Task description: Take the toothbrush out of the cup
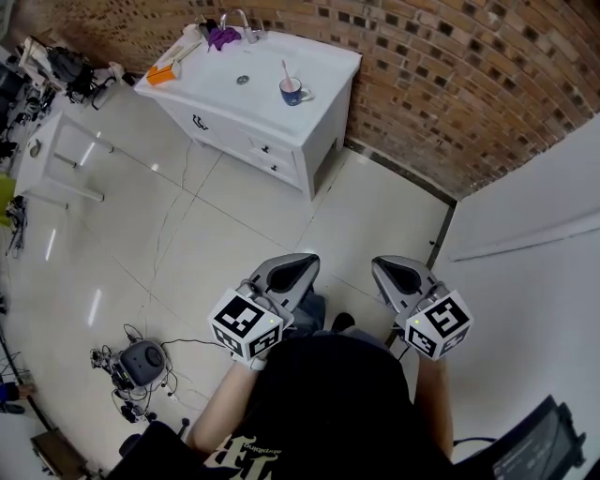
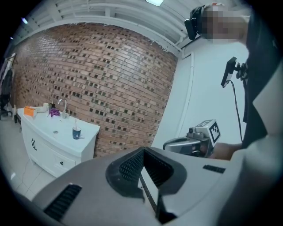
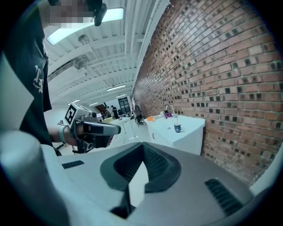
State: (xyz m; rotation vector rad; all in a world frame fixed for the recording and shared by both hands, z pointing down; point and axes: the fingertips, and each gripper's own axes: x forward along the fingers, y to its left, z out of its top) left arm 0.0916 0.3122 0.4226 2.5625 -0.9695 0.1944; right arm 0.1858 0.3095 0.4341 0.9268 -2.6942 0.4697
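Observation:
A dark blue cup (image 1: 292, 91) with a pale toothbrush (image 1: 285, 71) standing in it sits on the white sink cabinet (image 1: 267, 122) against the brick wall, far ahead of me. The left gripper view shows the cup (image 2: 76, 132) small at the left, and the right gripper view shows the cup (image 3: 177, 128) small in the distance. My left gripper (image 1: 292, 267) and right gripper (image 1: 394, 272) are held side by side close to the person's body, well short of the cabinet. Both are shut with nothing between the jaws.
On the cabinet top lie an orange item (image 1: 161, 75) and a purple cloth (image 1: 223, 37) by the faucet (image 1: 242, 21). A white table (image 1: 52, 155) stands at the left. A grey device with cables (image 1: 141, 361) lies on the tiled floor. A white wall (image 1: 534, 216) runs along the right.

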